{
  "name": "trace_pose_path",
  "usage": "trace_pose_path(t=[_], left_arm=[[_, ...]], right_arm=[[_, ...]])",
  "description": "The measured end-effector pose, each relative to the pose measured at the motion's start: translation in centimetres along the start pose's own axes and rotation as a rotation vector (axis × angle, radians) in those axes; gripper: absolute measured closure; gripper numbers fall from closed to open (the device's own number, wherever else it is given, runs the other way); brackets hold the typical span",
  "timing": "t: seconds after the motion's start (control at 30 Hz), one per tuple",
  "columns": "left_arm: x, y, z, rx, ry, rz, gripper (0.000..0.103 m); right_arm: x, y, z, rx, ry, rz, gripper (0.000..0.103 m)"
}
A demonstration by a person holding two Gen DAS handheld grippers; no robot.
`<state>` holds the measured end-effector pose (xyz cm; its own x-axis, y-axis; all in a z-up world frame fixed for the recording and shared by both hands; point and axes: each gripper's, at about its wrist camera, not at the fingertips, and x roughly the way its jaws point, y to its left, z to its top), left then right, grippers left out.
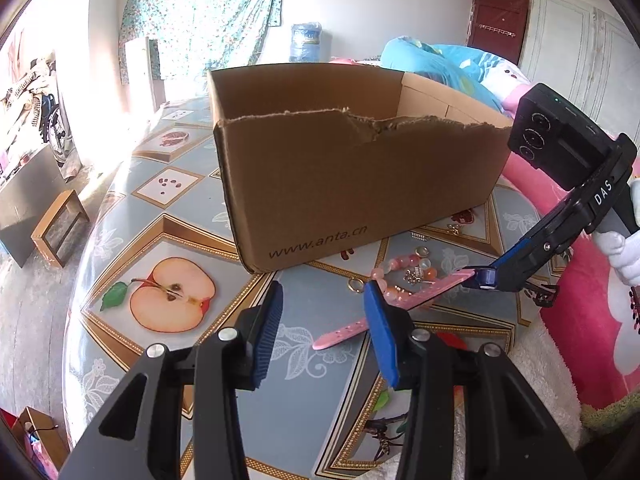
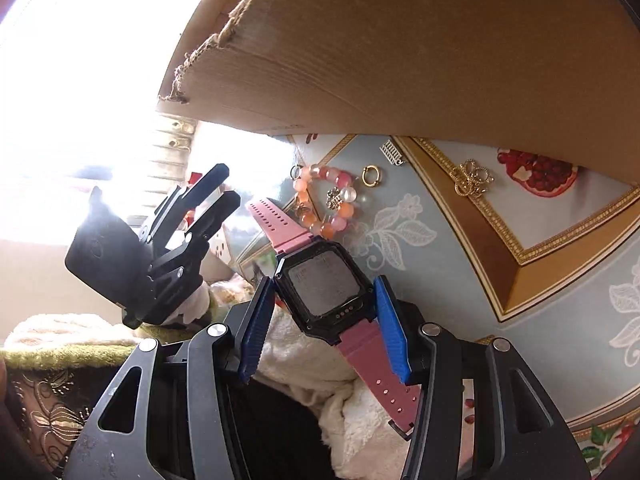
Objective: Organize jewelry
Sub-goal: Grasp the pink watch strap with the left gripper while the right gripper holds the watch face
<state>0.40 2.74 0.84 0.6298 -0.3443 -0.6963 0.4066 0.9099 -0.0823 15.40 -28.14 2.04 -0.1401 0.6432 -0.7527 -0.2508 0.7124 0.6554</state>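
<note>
The right gripper (image 2: 325, 322) holds a watch (image 2: 322, 284) with a black square case and a pink strap; its two blue pads press on the sides of the case, so the jaws stand about half open around it. In the left wrist view, this same gripper (image 1: 482, 276) comes in from the right, with the person's white-gloved hand (image 1: 624, 252) on its handle, and the pink strap (image 1: 416, 294) stretches out from its tip above the table (image 1: 304, 352). The left gripper (image 1: 324, 332) is partly open and has nothing between its pads. One more pink strap piece (image 1: 340, 334) lies flat on the table between the left fingers. A cardboard box (image 1: 352, 176) with a torn upper edge stands open on the table, behind the jewelry. Near the box lie a bracelet of pink and orange beads (image 2: 326, 200), a gold ring (image 2: 372, 176), a small silver clip (image 2: 393, 153) and a gold chain ornament (image 2: 472, 178). The table has a cover with printed fruit pictures.
</note>
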Motion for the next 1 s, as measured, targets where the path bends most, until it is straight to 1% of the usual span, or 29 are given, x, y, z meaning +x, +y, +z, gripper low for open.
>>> trace_pose_path(t=[0.03,0.1,0.17,0.2,0.23,0.27,0.3,0.4,0.47,0.6,0.67,0.7,0.73,0.8,0.83,1.0], left_arm=[[-0.1,0.1,-0.1,0.002,0.002,-0.001,0.062],[-0.4,0.2,-0.3,0.007,0.005,-0.001,0.062],[-0.7,0.3,-0.4,0.014,0.007,-0.001,0.062],[-0.9,0.2,-0.4,0.018,0.006,-0.005,0.062],[-1.1,0.1,-0.4,0.023,0.005,-0.012,0.062],[-1.3,0.0,-0.4,0.029,0.002,-0.024,0.062],[-1.4,-0.2,-0.4,0.038,0.001,-0.039,0.062],[-1.6,-1.2,-0.6,0.090,0.016,-0.107,0.062],[-1.3,-2.4,-1.0,0.146,0.031,-0.128,0.060],[-0.1,-4.9,-2.0,0.281,0.058,-0.077,0.060],[0.5,-5.6,-2.1,0.316,0.060,-0.054,0.060],[0.7,-5.8,-2.2,0.332,0.056,-0.048,0.063],[0.9,-6.1,-2.2,0.347,0.049,-0.041,0.072],[1.5,-6.3,-2.0,0.354,0.059,-0.029,0.083],[1.8,-6.2,-1.9,0.345,0.068,-0.026,0.087],[2.7,-4.7,-0.6,0.228,0.143,-0.087,0.094]], right_arm=[[0.0,0.1,-0.2,-0.017,-0.009,-0.012,0.056],[-0.4,-0.4,-0.1,0.003,-0.002,0.012,0.056],[-0.6,-0.5,0.0,0.000,-0.014,0.015,0.056],[-0.3,-0.4,-0.4,-0.022,-0.024,0.000,0.056],[-0.4,-0.2,-0.4,-0.039,-0.025,-0.033,0.056],[1.0,-0.4,-0.6,-0.046,-0.019,-0.063,0.056],[1.3,-0.4,-0.6,-0.047,-0.008,-0.070,0.056],[1.6,-0.5,-0.6,-0.065,0.003,-0.065,0.056],[2.0,-0.1,-0.6,-0.090,0.004,-0.057,0.056],[3.1,0.3,-0.3,-0.109,0.028,-0.045,0.056],[3.2,0.7,-0.5,-0.115,0.036,-0.037,0.056],[3.1,0.8,-0.5,-0.122,0.039,-0.031,0.056],[3.4,0.8,-0.7,-0.130,0.039,-0.023,0.056],[3.8,1.1,-1.0,-0.139,0.028,-0.022,0.055],[4.0,1.2,-1.1,-0.142,0.022,-0.027,0.055],[4.0,1.4,-2.0,-0.180,-0.038,-0.058,0.054]])
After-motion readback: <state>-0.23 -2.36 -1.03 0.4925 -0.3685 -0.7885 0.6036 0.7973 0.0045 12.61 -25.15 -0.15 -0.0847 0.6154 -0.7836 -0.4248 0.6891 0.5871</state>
